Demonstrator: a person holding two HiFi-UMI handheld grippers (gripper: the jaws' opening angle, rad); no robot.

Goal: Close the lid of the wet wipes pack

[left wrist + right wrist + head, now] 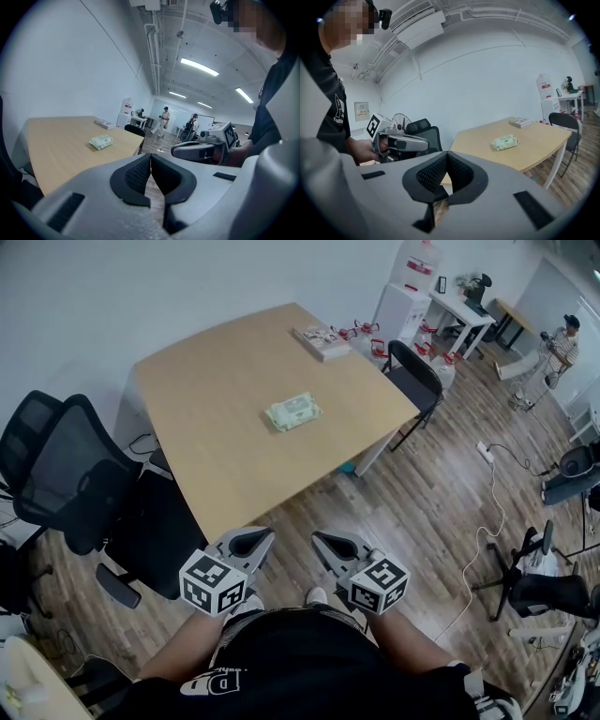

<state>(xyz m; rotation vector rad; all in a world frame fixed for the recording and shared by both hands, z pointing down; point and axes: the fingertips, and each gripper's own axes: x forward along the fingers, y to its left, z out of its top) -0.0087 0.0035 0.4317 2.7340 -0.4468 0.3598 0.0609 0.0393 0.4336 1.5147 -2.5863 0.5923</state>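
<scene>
A pale green wet wipes pack lies flat near the middle of the light wooden table; it also shows small in the left gripper view and the right gripper view. Whether its lid is up or down I cannot tell from here. Both grippers are held close to the person's body, well short of the table's near edge. My left gripper is shut with nothing between its pads. My right gripper is shut and empty too.
A book lies at the table's far corner. Black office chairs stand left of the table and another chair at its right side. A cable and power strip run over the wood floor. People stand far off at the room's back right.
</scene>
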